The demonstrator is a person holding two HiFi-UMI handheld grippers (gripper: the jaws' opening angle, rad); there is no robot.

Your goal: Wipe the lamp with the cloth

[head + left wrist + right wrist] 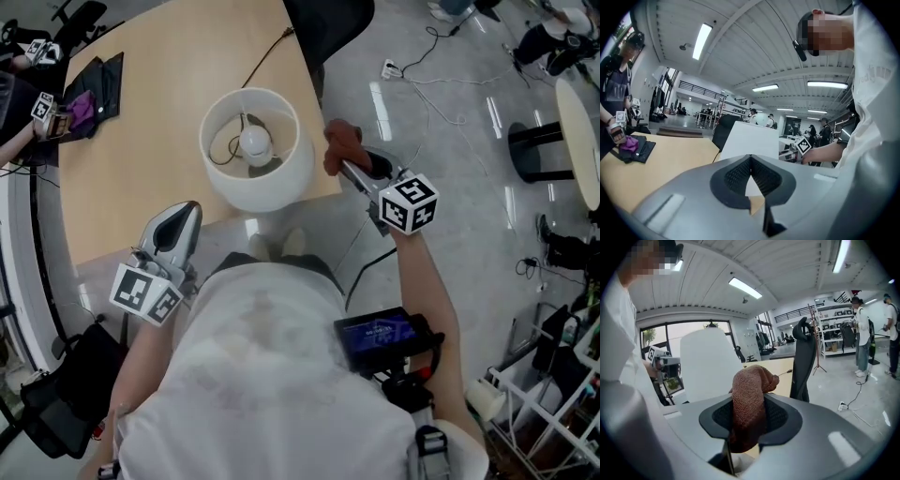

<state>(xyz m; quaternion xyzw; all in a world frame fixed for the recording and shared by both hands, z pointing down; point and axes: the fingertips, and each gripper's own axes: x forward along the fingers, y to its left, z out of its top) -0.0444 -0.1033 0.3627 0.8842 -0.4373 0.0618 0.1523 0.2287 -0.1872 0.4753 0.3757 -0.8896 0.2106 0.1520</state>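
The lamp (281, 178) has a white round shade and a bulb (255, 142) inside, and it stands near the front corner of the wooden table (159, 122). My right gripper (349, 164) is just to the right of the shade, off the table's edge, shut on a brown cloth (342, 142). In the right gripper view the cloth (749, 390) stands up between the jaws of that gripper (747, 404), with the lamp (708, 362) close on the left. My left gripper (192, 208) is at the lamp's lower left with its jaws shut and empty. In the left gripper view its tips (750, 159) point at the shade (752, 140).
A black office chair (328, 19) stands behind the table's far right edge. The lamp's cable (267, 56) runs back across the table. At the far left another person's hand works beside a purple cloth on a black pad (89, 103). A power strip (392, 68) and cables lie on the floor.
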